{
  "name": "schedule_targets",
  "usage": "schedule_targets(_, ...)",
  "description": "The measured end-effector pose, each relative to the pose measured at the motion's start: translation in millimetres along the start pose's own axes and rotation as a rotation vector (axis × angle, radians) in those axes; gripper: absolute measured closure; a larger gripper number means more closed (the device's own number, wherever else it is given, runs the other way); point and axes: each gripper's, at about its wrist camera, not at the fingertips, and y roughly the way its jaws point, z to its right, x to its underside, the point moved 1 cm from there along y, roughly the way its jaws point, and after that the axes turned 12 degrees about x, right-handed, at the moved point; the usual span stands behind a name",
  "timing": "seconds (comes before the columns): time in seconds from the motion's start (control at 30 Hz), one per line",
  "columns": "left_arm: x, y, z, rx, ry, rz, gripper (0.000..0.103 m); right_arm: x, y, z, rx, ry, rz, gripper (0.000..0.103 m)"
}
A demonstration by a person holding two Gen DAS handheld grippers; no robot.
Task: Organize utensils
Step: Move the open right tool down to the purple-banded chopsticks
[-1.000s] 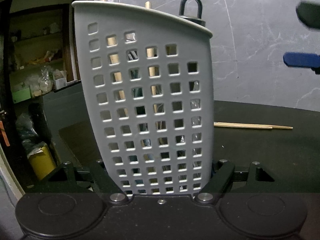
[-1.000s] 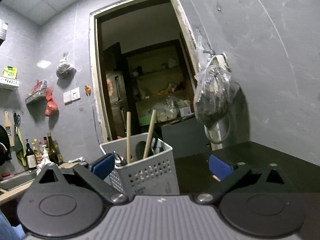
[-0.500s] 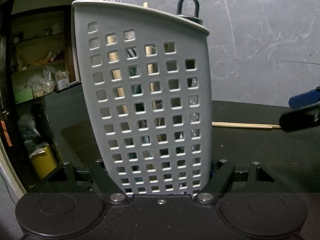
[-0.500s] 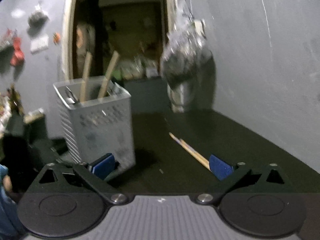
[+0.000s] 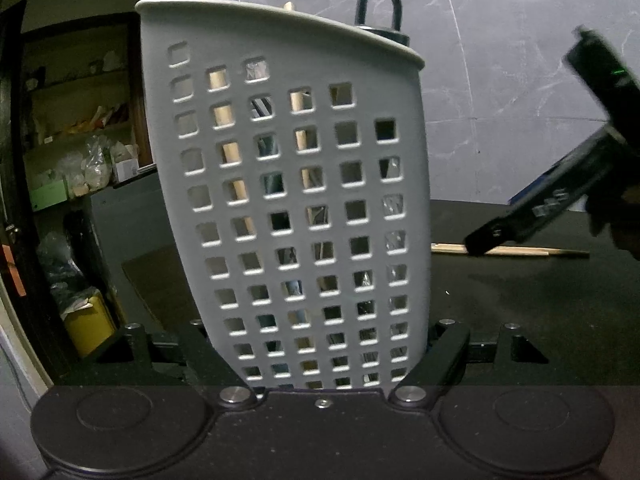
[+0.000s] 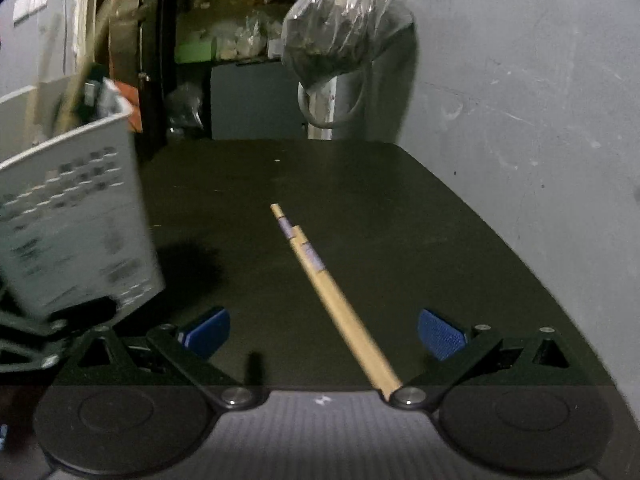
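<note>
A grey perforated utensil basket (image 5: 304, 208) stands on the black table (image 6: 360, 184) and fills the left wrist view. My left gripper (image 5: 328, 360) is shut on its lower part, one finger on each side. Wooden handles (image 5: 228, 148) and a black loop handle (image 5: 378, 8) stick up inside it. Two wooden chopsticks (image 6: 320, 276) lie side by side on the table to the right of the basket (image 6: 72, 216). My right gripper (image 6: 324, 332) hangs just over their near end, open, with a blue pad (image 6: 440, 334) on either side and not touching them. In the left wrist view, the right gripper (image 5: 492, 228) slants down over the chopsticks (image 5: 520, 251).
A plastic bag (image 6: 340, 28) hangs on the grey wall beyond the table's far edge. Behind the table a dark doorway opens onto cluttered shelves (image 5: 80, 160), with a yellow container (image 5: 86, 328) low on the floor. The grey wall (image 6: 520, 120) runs along the table's right side.
My right gripper has tipped downward and swung from facing the basket and doorway to hanging over the chopsticks. The left gripper and the basket have stayed put.
</note>
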Motion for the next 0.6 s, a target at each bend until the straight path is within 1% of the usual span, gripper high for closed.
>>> schedule_targets(0.07, 0, -1, 0, 0.0, -0.001, 0.0, 0.024, -8, 17, 0, -0.003, -0.008, -0.026, 0.006)
schedule_targets(0.1, 0, -1, 1, 0.001, -0.001, 0.0, 0.024, -11, 23, 0, -0.007, -0.005, -0.04, 0.01)
schedule_targets(0.17, 0, -2, 1, 0.002, -0.003, 0.001, 0.024, -14, 34, 0, -0.028, 0.004, -0.065, 0.012)
schedule_targets(0.27, 0, -3, 1, 0.002, -0.005, -0.004, 0.024, -18, 48, -1, -0.018, 0.013, -0.095, 0.017)
schedule_targets(0.33, 0, -3, 0, 0.004, -0.005, -0.005, 0.024, -18, 54, -2, -0.022, 0.013, -0.113, 0.022)
schedule_targets(0.4, -1, -3, 0, 0.006, -0.005, -0.004, 0.024, -17, 59, 1, -0.055, 0.038, -0.132, 0.024)
schedule_targets(0.47, -1, -3, -1, 0.005, -0.005, -0.002, 0.024, -17, 59, 3, -0.063, 0.034, -0.138, 0.03)
schedule_targets(0.5, 0, -3, -1, 0.004, -0.007, -0.001, 0.024, -18, 59, 4, -0.07, 0.035, -0.142, 0.037)
schedule_targets(0.53, 0, -2, -1, 0.004, -0.007, -0.001, 0.024, -19, 59, 6, -0.074, 0.038, -0.144, 0.049)
schedule_targets(0.57, 0, -2, -1, 0.003, -0.007, -0.001, 0.024, -18, 56, 8, -0.074, 0.034, -0.143, 0.056)
schedule_targets(0.6, 0, -2, -1, 0.002, -0.008, -0.002, 0.024, -17, 53, 9, -0.084, 0.033, -0.143, 0.071)
